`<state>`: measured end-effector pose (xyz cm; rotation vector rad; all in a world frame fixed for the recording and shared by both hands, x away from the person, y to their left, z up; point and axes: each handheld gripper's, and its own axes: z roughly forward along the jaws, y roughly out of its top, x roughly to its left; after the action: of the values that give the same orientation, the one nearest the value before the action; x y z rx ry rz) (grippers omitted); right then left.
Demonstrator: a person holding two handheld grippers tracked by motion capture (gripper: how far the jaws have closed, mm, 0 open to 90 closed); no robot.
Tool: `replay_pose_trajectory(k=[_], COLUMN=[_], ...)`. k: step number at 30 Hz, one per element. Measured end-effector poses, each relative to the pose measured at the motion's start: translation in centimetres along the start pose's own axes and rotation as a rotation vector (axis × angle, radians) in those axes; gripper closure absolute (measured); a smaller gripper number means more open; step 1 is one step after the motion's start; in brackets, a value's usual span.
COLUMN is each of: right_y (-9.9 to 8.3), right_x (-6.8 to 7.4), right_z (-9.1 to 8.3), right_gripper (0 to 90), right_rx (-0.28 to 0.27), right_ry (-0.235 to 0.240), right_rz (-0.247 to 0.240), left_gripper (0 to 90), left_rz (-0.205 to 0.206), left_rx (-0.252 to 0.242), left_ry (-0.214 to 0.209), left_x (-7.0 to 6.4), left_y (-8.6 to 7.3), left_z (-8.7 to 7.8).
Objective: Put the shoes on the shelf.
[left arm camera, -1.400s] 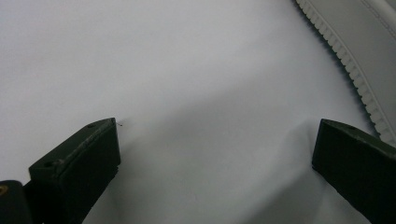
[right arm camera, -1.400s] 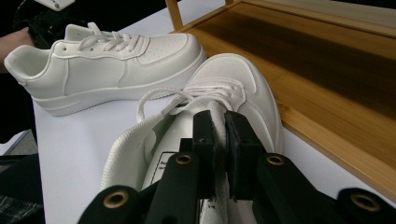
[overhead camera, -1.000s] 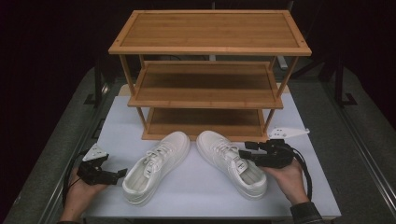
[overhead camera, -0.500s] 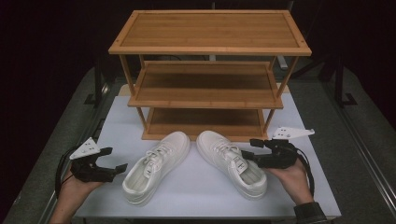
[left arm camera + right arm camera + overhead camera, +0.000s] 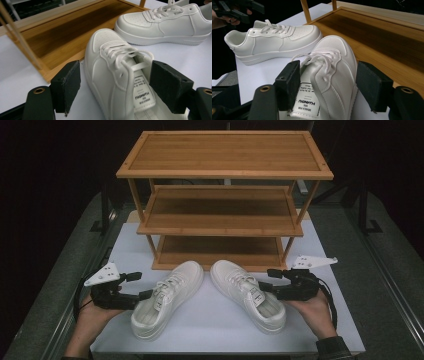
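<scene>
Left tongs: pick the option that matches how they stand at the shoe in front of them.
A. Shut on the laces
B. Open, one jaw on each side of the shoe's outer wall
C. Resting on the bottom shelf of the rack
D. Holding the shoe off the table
B: in the left gripper view the left tongs stand open, jaws either side of the near shoe's outer wall, not pressing it.
</scene>
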<state>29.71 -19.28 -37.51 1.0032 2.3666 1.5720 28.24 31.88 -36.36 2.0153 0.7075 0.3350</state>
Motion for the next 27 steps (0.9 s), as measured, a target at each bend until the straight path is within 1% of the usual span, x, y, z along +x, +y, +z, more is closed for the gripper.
replay_pose_trajectory(k=[2,4,5,6,7,8,9,10,11,14,15,16,17,18,20,21,22,23,24,25,27], right_y=[0.0,0.0,0.0,0.0,0.0,-0.1,-0.1,-0.1,-0.1,-0.2,-0.2,-0.3,-0.3,-0.3,-0.2,-0.2,-0.2,-0.3,-0.3,-0.3,-0.3], right_x=[0.0,0.0,0.0,0.0,0.0,-0.1,-0.1,-0.1,-0.1,-0.1,-0.1,-0.1,-0.1,-0.1,0.1,0.1,0.2,0.5,0.5,0.5,0.3], right_z=[0.1,0.2,0.2,0.3,0.3,0.4,0.6,0.6,0.9,1.4,1.4,1.6,1.8,1.8,1.9,1.9,2.0,2.3,2.3,2.3,2.1], right_gripper=[35.9,36.0,36.0,39.2,39.2,43.1,45.0,45.0,49.3,54.0,54.0,53.8,57.7,58.0,55.5,55.5,51.5,55.5,55.5,58.5,67.0], right_rx=[0.004,0.013,0.013,0.024,0.024,0.041,0.05,0.05,0.071,0.098,0.098,0.111,0.117,0.113,0.126,0.126,0.135,0.163,0.163,0.155,0.136], right_ry=[0.001,0.002,0.002,0.005,0.005,0.015,0.018,0.018,0.021,0.013,0.013,0.008,0.017,0.02,0.008,0.008,0.004,-0.027,-0.027,-0.036,-0.024], right_rz=[-0.002,-0.006,-0.006,-0.013,-0.013,-0.015,-0.018,-0.018,-0.022,-0.03,-0.03,-0.035,-0.038,-0.04,-0.063,-0.063,-0.07,-0.093,-0.093,-0.095,-0.088], left_gripper=[33.1,38.1,38.1,43.4,45.4,48.4,50.9,50.9,55.1,61.0,61.8,61.8,65.9,66.3,66.4,66.0,66.0,65.2,65.2,65.2,67.4], left_rz=[0.01,0.012,0.012,0.011,0.011,0.021,0.025,0.024,0.022,0.026,0.026,0.025,0.025,0.028,0.026,0.026,0.03,0.035,0.035,0.033,0.025], left_rx=[0.001,0.006,0.01,0.023,0.023,0.044,0.045,0.049,0.057,0.069,0.069,0.07,0.067,0.069,0.068,0.068,0.073,0.079,0.079,0.08,0.083], left_ry=[-0.02,-0.029,-0.032,-0.043,-0.043,-0.046,-0.049,-0.055,-0.058,-0.061,-0.061,-0.06,-0.069,-0.068,-0.067,-0.067,-0.064,-0.061,-0.061,-0.06,-0.06], left_x=[0.0,0.1,0.1,0.1,0.1,0.0,0.0,0.0,0.1,0.2,0.2,0.2,0.1,0.1,0.0,0.0,0.0,-0.1,-0.1,-0.1,-0.1], left_y=[0.0,-0.1,-0.1,-0.3,-0.3,-0.4,-0.5,-0.6,-0.8,-1.0,-1.0,-1.0,-1.0,-1.0,-1.1,-1.1,-1.1,-1.1,-1.1,-1.1,-1.1], left_z=[0.4,0.7,0.9,1.4,1.4,1.6,1.8,1.9,2.2,2.4,2.4,2.5,2.5,2.5,2.5,2.5,2.5,2.6,2.6,2.6,2.6])
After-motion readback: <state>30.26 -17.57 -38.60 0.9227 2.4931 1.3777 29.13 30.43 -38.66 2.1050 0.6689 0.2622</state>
